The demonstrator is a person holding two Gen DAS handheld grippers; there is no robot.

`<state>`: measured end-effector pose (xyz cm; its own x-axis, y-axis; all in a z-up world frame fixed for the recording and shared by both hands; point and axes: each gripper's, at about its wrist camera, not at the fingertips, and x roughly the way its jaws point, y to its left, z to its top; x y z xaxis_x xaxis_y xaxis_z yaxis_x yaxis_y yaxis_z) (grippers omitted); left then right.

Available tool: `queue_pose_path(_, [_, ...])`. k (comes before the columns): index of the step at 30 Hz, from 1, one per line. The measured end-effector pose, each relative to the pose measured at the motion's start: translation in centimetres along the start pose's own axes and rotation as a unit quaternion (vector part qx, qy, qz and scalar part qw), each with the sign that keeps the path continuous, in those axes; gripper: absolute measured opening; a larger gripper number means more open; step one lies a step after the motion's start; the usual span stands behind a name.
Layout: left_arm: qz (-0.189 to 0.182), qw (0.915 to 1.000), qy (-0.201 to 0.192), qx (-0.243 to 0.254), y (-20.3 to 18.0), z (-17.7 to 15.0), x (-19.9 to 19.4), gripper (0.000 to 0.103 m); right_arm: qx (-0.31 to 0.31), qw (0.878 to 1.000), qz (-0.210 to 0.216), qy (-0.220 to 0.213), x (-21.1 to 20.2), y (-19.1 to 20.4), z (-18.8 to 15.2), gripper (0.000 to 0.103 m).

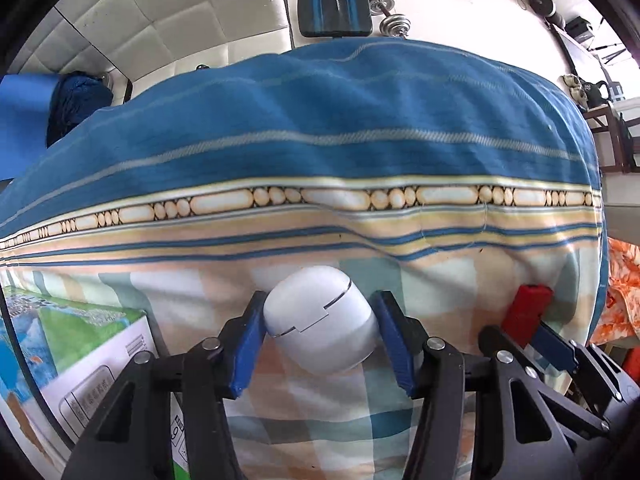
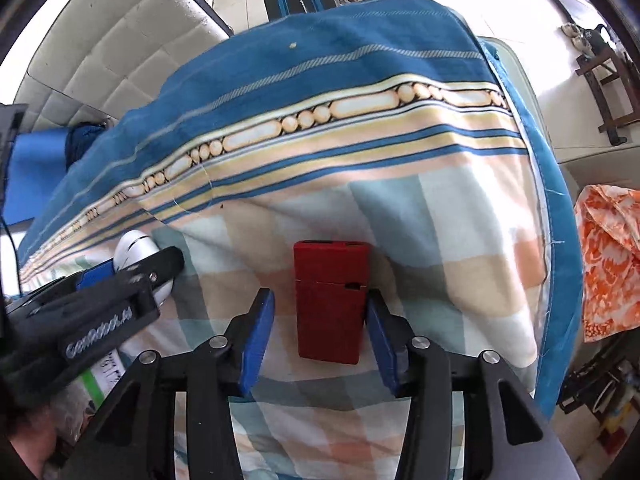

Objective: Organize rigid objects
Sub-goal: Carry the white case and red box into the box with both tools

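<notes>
My left tool (image 1: 322, 322) straddles the white rounded case (image 1: 320, 316): its left blue pad touches the shell, the right pad sits just beside it with a sliver of gap, so the case is bracketed but not yet pinched. My right tool (image 2: 320, 328) does the same over the red box (image 2: 330, 300), its right pad touching the box's edge and the left pad apart from it, jaws partly open and holding nothing. Both things lie flat on the checked blanket (image 2: 460, 240), near each other, the white case to the left of the red box. A printed carton (image 1: 80, 344) stands at the left edge, possibly where they belong, though I cannot tell. As I judge it, nothing is sorted yet: both grasps, lifts and placements remain.
</notes>
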<state>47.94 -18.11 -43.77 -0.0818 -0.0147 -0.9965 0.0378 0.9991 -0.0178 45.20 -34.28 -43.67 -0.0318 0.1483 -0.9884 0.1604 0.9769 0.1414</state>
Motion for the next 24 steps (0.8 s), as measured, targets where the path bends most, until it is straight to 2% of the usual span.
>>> queue_pose_path(3, [0.004, 1.0000, -0.004, 0.004, -0.2, -0.4, -0.1, 0.052, -0.001, 0.999, -0.035, -0.008, 0.4, 1.0, -0.3, 0.037])
queue_pose_path(7, [0.004, 0.9999, -0.008, 0.009, -0.5, -1.1, -0.5, 0.052, -0.003, 0.999, -0.047, -0.004, 0.3, 1.6, -0.8, 0.036])
queue_pose_path(17, [-0.016, 0.9984, -0.043, 0.031, -1.6, -4.5, -4.5, 0.052, -0.021, 0.999, -0.017, -0.021, -3.4, 1.6, -4.4, 0.036])
queue_pose_path(24, [-0.043, 0.9944, -0.085, 0.045, -1.2, -7.6, -9.4, 0.052, -0.031, 0.999, -0.002, -0.041, -7.1, 1.3, -7.5, 0.036])
